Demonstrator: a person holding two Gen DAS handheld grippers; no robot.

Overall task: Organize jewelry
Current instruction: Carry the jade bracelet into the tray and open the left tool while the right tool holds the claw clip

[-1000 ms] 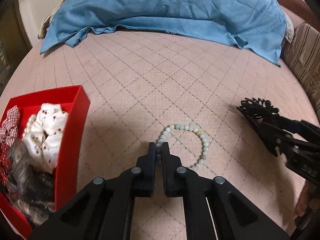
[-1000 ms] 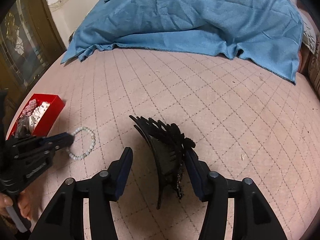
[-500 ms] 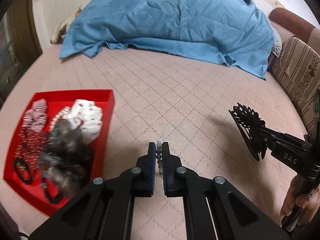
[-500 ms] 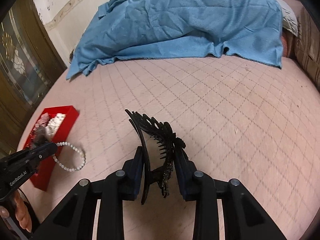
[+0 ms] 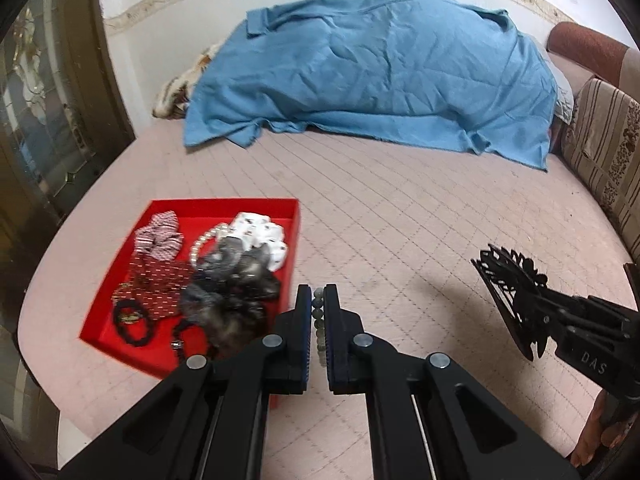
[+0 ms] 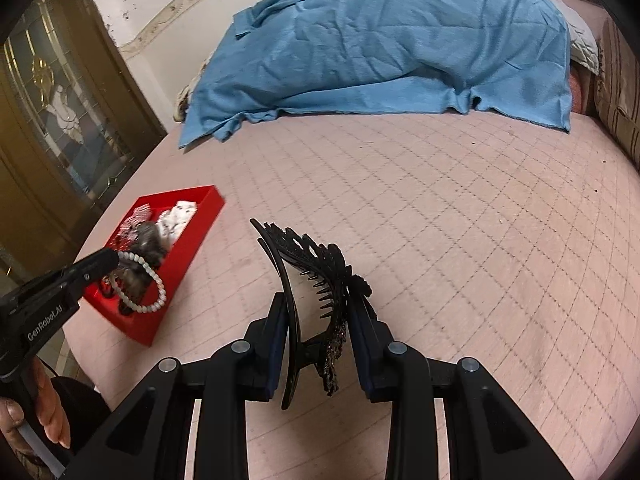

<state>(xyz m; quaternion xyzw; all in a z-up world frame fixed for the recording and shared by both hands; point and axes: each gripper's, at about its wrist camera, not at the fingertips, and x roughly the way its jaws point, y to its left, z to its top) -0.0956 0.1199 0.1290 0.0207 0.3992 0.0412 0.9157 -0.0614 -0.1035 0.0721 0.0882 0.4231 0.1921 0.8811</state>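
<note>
Above the quilt, left fingers lifted the bead bracelet; right fingers closed, gripping the hair claw.

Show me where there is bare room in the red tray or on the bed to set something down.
The red tray is crowded: scrunchies and hair ties fill the near half. Red floor shows only in a strip along its far wall. The pink quilted bed lies bare between the tray, the blue cloth and the striped cushion.
</note>
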